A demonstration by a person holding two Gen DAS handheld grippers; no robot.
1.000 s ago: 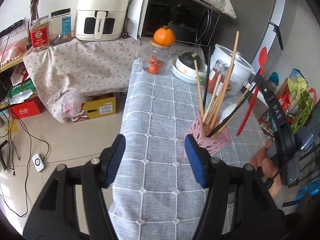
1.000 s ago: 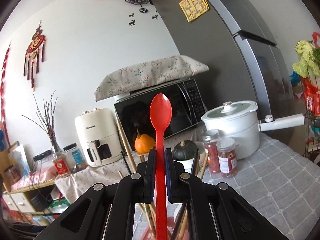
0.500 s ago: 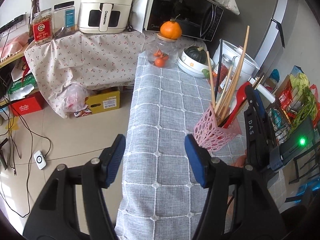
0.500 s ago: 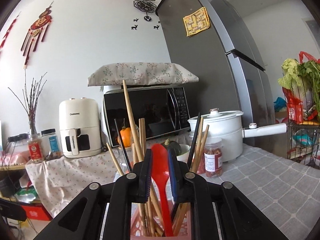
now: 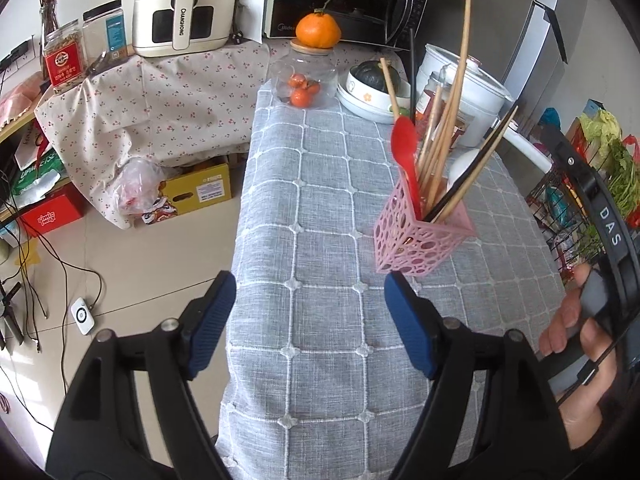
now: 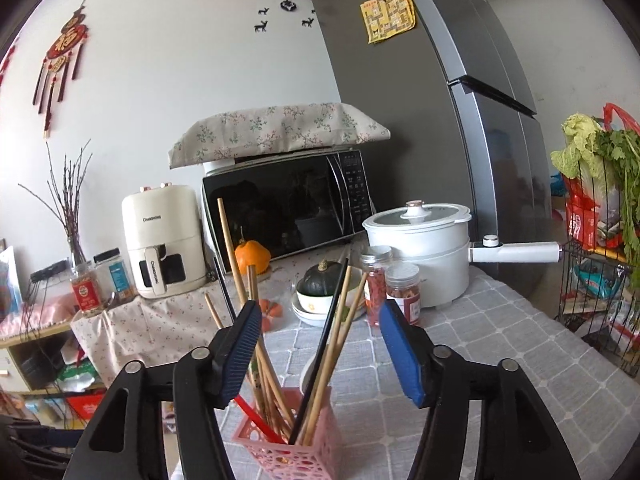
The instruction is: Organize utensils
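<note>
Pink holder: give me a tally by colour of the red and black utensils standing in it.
Red spoon: 1
Black chopsticks: 2
Total: 3
The wooden chopsticks in the pink holder are too bunched to count.

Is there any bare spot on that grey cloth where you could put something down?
Yes. The tablecloth is bare from its left edge across to the pink holder, and from the glass jar down to the near end. Another bare stretch lies right of the holder, before the pot. The far end is crowded with jar, bowl, spice jars and pot.
</note>
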